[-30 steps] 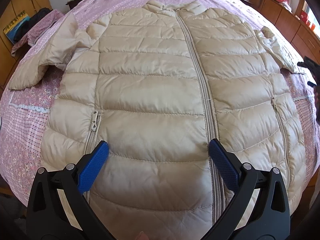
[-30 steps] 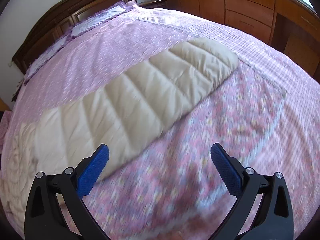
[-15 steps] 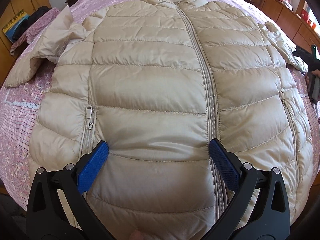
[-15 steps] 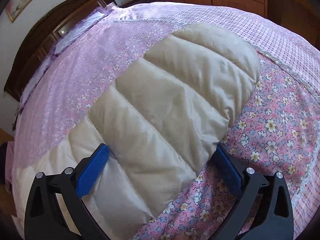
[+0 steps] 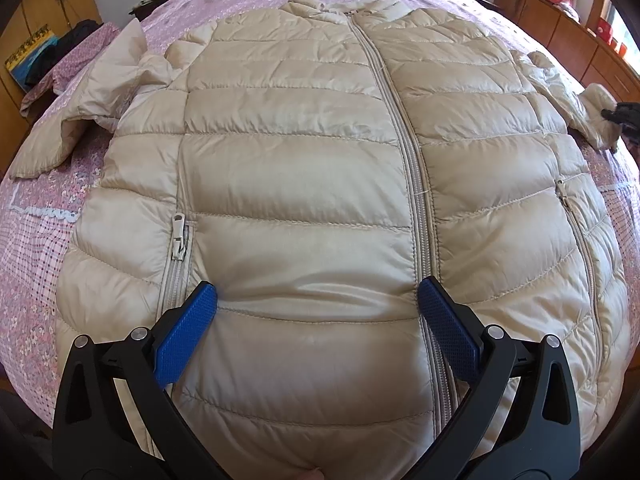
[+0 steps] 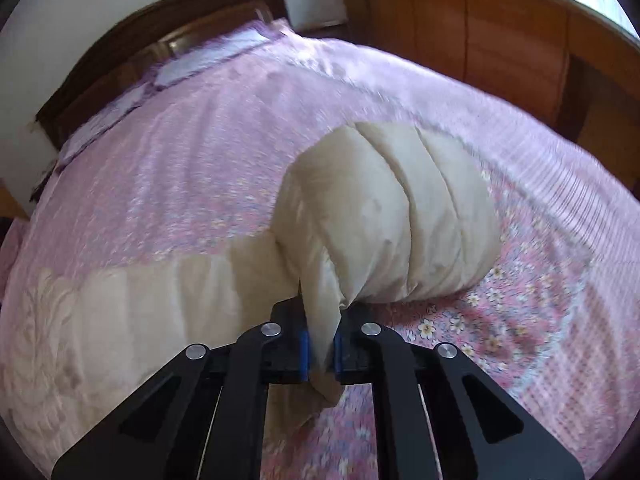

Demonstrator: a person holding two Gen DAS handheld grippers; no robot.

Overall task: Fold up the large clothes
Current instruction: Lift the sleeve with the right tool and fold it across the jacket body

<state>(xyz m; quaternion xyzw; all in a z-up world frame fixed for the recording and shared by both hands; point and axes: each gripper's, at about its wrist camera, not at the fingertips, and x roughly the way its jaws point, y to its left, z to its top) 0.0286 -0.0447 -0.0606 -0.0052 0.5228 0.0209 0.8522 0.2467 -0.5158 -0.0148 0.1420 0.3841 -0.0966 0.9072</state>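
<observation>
A beige quilted puffer jacket lies front up and zipped on the bed, collar at the far end. Its left sleeve is spread out to the side. My left gripper hovers open low over the jacket's lower front, its blue pads either side of the panel left of the main zip. In the right wrist view my right gripper is shut on the jacket's right sleeve, whose bunched end is lifted off the cover. That gripper also shows as a dark shape at the left wrist view's right edge.
A pink and purple floral bedspread covers the bed. A dark wooden headboard stands at the far end. Wooden cabinets run along the right side. Dark clothes and a box sit on furniture at the left.
My right gripper came down over the sleeve's end, shut on it and lifted it off the bedspread. The left gripper stayed open and moved a little closer to the jacket's lower front.
</observation>
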